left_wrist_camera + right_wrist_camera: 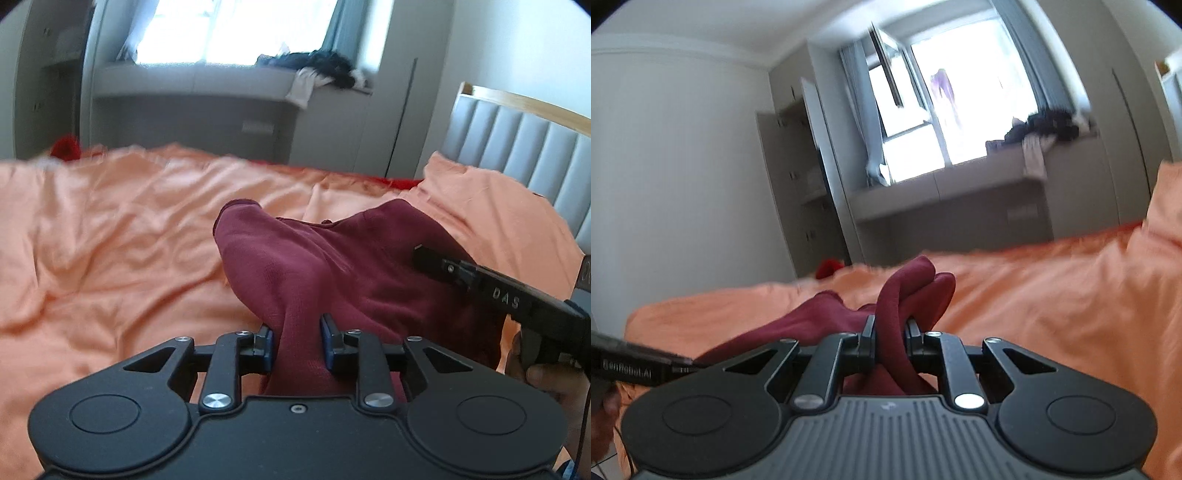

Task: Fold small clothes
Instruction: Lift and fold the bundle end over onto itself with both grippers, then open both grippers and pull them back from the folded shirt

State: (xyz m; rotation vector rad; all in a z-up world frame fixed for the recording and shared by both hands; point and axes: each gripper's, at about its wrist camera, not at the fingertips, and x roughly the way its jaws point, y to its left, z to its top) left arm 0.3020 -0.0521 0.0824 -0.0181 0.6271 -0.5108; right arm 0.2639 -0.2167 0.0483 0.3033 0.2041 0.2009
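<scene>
A small maroon garment (314,258) hangs stretched above the orange bed sheet (110,240). My left gripper (297,341) is shut on a bunched fold of it, the cloth pinched between its blue pads (327,343). In the left wrist view my right gripper's body (517,299) comes in from the right and meets the garment's far side, its tips hidden in the cloth. In the right wrist view my right gripper (890,338) is shut on a twisted roll of the maroon garment (905,291), which loops up past the fingers. The left gripper's side (635,363) shows at the lower left.
A padded grey headboard (517,147) stands at the right of the bed. Beyond the bed is a grey window bench (192,81) with dark clothes (321,62) piled on it. A red item (66,146) lies at the bed's far left edge. A wardrobe (798,177) lines the left wall.
</scene>
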